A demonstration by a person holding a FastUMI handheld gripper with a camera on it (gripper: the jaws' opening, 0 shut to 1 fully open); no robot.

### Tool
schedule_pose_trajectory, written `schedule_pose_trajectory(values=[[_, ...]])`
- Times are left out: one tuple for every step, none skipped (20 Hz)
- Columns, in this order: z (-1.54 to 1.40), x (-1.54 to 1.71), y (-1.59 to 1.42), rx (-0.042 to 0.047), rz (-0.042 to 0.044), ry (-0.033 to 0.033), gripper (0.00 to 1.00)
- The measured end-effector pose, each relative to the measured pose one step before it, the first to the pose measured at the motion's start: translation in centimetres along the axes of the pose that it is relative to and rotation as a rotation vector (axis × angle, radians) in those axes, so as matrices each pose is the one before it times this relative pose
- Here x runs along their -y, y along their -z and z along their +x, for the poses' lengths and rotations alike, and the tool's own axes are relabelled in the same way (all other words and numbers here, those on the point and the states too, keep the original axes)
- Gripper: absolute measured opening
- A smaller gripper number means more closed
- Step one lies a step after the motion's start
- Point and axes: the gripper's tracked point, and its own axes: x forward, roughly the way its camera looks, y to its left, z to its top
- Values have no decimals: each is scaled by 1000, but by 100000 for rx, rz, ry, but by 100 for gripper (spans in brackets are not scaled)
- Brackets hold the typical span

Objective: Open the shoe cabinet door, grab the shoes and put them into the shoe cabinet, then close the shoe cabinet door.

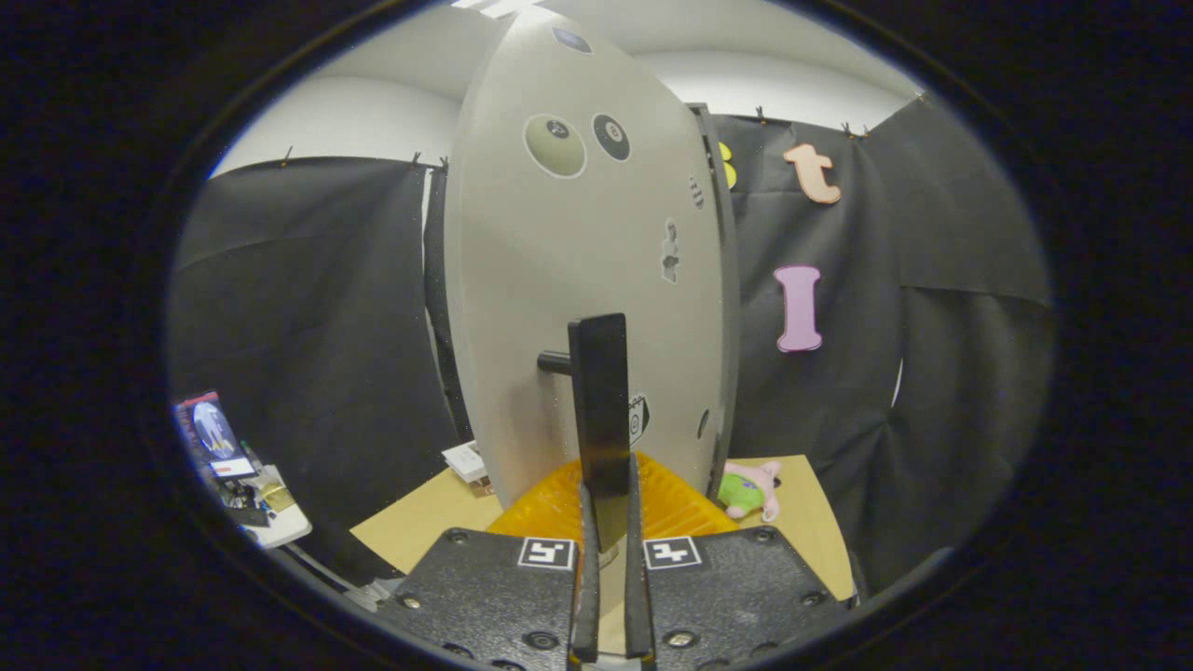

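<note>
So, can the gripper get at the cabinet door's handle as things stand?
Yes, it seems so: the gripper already has its fingers closed on the black handle of the cabinet door, nothing between.

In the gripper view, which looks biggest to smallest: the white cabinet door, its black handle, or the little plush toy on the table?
1. White cabinet door.
2. Black handle, clamped between the gripper fingers; it is close to the camera, so it looks larger.
3. Plush toy, lying farther back on the table.
</note>
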Motion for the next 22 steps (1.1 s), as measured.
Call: schedule_pose_trajectory(values=[[6,405,-144,307,-584,1333,13],[-384,355,47,419,-741,1140,10],[167,405,39,270,-268,1113,9],[114,565,-87,254,-345,1040,8],[10,446,-82,189,358,1028,7],[-174,307,71,60,1039,1169,7],[-39,271,72,233,347,1125,6],[-56,291,-57,330,-378,1335,6],[-26,217,-7,370,-2,1538,5],[55,-14,57,397,-253,1307,5],[80,27,-69,187,202,795,5],[1,77,9,70,727,534,4],[30,44,-14,200,968,633,4],[38,62,77,65,545,798,4],[-76,165,-91,51,558,983,4],[82,96,139,-118,1390,985,4],[-46,-190,154,-689,1988,69,4],[-43,-508,-22,-294,1516,-1469,4],[-96,-530,-45,-472,1106,-1865,4],[-312,-31,-8,185,-729,-1001,4],[-151,266,-35,356,-1615,473,4],[-37,700,303,-27,-1675,1552,4]])
